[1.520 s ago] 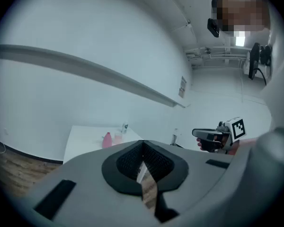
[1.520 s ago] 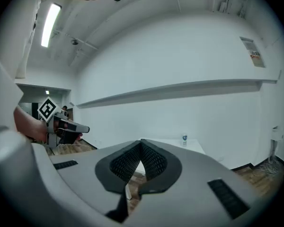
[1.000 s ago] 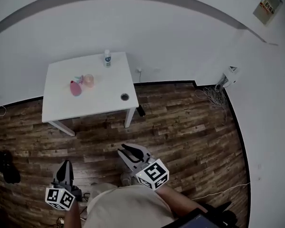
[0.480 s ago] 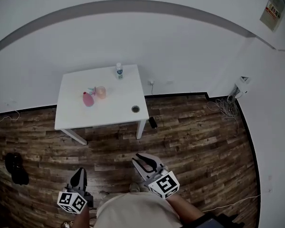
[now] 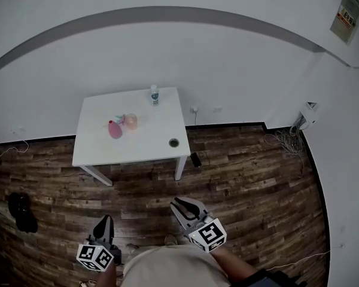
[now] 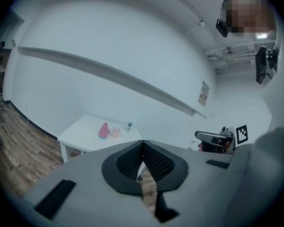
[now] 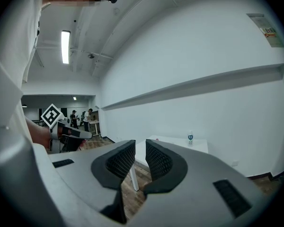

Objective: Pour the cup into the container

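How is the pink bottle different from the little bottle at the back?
The pink bottle is pink all over; the little bottle is pale with a label. The pink bottle stands beside the cup; the little bottle stands alone. Both stand upright on the white table.

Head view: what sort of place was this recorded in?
Probably a plain office or lab-style workspace, not a home: a lone white table against a bare white wall on wood-plank flooring, and the right gripper view shows people by a far table in an open hall.
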Motion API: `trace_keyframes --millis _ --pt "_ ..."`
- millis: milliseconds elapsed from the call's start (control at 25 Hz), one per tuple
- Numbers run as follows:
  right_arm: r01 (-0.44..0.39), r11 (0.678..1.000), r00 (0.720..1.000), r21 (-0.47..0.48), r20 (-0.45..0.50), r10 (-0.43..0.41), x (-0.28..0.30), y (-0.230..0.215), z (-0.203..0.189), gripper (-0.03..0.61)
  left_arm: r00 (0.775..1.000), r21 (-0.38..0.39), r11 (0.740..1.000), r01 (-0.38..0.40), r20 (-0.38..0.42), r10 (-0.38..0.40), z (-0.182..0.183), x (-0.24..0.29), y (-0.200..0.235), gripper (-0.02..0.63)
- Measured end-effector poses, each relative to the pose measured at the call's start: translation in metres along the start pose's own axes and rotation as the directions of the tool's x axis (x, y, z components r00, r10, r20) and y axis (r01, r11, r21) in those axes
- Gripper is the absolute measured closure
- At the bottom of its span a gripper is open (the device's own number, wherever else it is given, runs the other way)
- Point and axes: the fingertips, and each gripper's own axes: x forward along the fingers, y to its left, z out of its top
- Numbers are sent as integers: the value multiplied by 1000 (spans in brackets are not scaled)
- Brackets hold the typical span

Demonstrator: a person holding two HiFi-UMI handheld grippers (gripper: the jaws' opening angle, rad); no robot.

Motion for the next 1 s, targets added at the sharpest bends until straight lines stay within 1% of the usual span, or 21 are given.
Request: trace_keyframes --millis 280,520,680,880,1000 --pt "15 1000 1000 7 -6 -15 -6 -10 -3 508 1000 17 1000 1 -4 -1 1 2 -6 603" --pt "-3 1000 1000 -5 -10 3 -9 -12 -6 508 1000 24 1000 0 -4 0 2 6 -13 603" --pt "0 1000 1000 -18 -15 0 -17 -16 -8 506 1000 27 1000 12 0 -12 -5 6 -24 603" --pt "17 1000 1000 -18 -24 -18 -29 -21 -15 507 999 28 999 27 -23 -26 -13 5 -40 603" --pt "30 999 999 -12 -13 -30 -34 -23 -12 507 999 34 999 36 -29 -35 -13 5 -42 603"
